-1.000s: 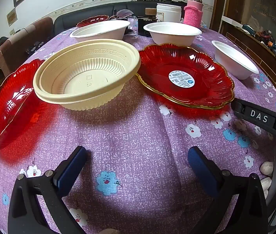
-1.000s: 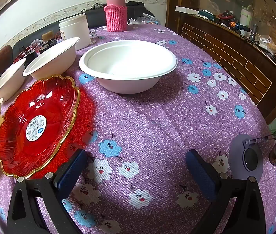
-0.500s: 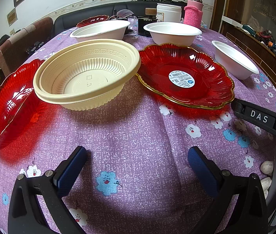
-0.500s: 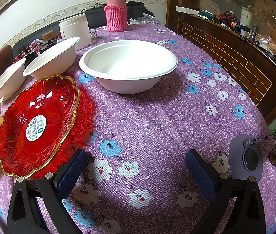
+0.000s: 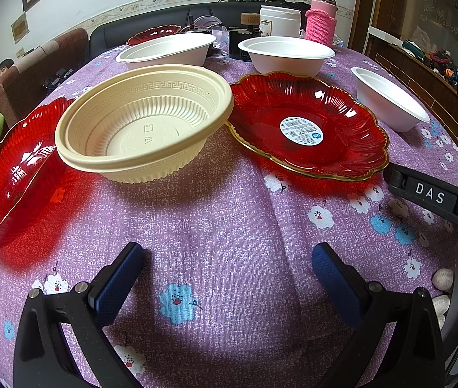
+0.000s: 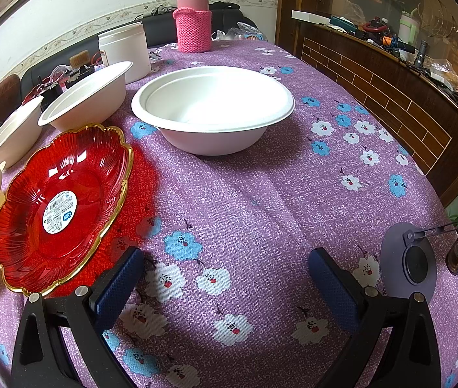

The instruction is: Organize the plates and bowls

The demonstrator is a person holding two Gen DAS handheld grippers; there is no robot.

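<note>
A cream plastic bowl sits ahead of my left gripper, which is open and empty above the purple flowered cloth. A red gold-rimmed plate with a sticker lies to its right and shows in the right wrist view. Another red plate lies at the left, partly under the cream bowl. Three white bowls stand behind. My right gripper is open and empty, with a white bowl ahead of it.
A white jar, a flask in a pink knitted sleeve and small clutter stand at the table's far side. A wooden counter runs along the right. A grey disc lies near the right edge.
</note>
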